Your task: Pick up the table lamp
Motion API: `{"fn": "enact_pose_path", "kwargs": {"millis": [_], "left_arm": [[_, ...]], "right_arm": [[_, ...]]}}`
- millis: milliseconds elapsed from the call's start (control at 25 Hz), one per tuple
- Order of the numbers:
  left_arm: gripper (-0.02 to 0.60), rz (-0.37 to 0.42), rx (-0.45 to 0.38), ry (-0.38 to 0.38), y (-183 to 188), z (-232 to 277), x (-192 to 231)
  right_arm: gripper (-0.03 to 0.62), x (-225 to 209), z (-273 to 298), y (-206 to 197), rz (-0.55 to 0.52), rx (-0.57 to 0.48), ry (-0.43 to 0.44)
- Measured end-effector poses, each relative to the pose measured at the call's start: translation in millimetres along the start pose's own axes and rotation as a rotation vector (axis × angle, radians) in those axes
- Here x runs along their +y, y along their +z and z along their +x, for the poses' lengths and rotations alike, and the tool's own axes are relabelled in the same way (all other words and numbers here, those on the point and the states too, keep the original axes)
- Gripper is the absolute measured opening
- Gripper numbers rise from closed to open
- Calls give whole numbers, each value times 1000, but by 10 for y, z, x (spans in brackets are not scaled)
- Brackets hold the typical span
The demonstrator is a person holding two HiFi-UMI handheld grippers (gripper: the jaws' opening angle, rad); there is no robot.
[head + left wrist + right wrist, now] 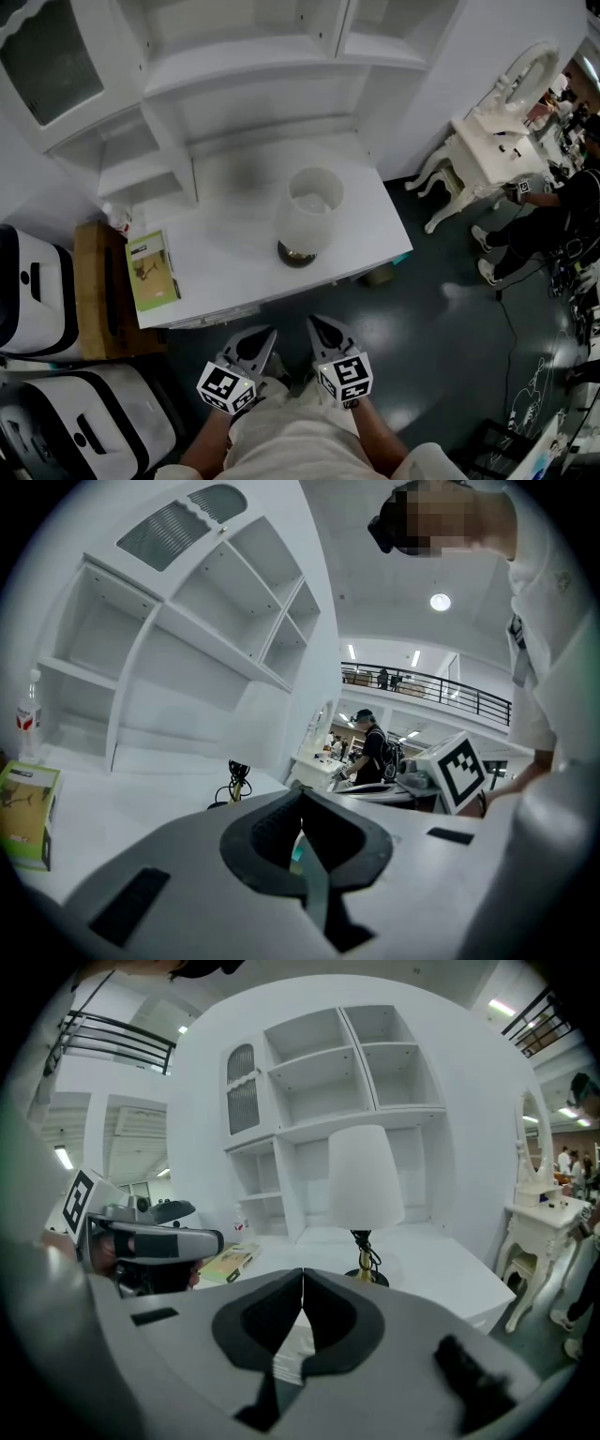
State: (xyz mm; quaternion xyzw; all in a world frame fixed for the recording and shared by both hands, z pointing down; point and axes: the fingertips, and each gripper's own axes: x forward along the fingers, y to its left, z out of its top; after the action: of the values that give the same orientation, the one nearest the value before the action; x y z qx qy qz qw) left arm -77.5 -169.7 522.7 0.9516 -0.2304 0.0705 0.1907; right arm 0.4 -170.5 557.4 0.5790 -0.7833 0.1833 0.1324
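The table lamp (pixel 309 211) stands upright on the white table (pixel 225 202), with a white shade over a dark round base (pixel 297 253). In the right gripper view the lamp (pixel 366 1177) rises straight ahead, with a gold stem and a coiled cord above its base (pixel 364 1274). The left gripper view shows only its stem and cord (pixel 234 782). Both grippers hang in front of the table's near edge, short of the lamp. My left gripper (pixel 262 339) (pixel 302 799) is shut and holds nothing. My right gripper (pixel 322 330) (pixel 302 1283) is likewise shut and holds nothing.
A green book (pixel 152 270) lies at the table's left end, with a small bottle (pixel 117 218) behind it. A white shelf unit (pixel 244 66) backs the table. White cases (pixel 37 291) and a wooden stand (pixel 94 291) sit to the left, a white dresser (pixel 492 150) and a person (pixel 562 211) to the right.
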Motion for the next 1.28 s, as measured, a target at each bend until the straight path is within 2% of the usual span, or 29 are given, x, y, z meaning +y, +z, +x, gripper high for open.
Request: {"fn": "enact_pose_path", "kwargs": {"millis": [360, 680, 840, 1000, 1280], "left_arm": [[9, -23, 22, 36, -190, 323, 355], [9, -35, 21, 48, -205, 428, 480], [9, -42, 38, 47, -276, 467, 534], [9, -43, 48, 49, -315, 494, 588], [9, -30, 77, 67, -405, 445, 669]], "right_arm": [[12, -277, 320, -147, 17, 22, 0], [17, -463, 653, -245, 30, 15, -10], [110, -575, 850, -263, 23, -4, -33], [176, -713, 1056, -310, 25, -7, -50], [276, -958, 1362, -436, -39, 2, -99]]}}
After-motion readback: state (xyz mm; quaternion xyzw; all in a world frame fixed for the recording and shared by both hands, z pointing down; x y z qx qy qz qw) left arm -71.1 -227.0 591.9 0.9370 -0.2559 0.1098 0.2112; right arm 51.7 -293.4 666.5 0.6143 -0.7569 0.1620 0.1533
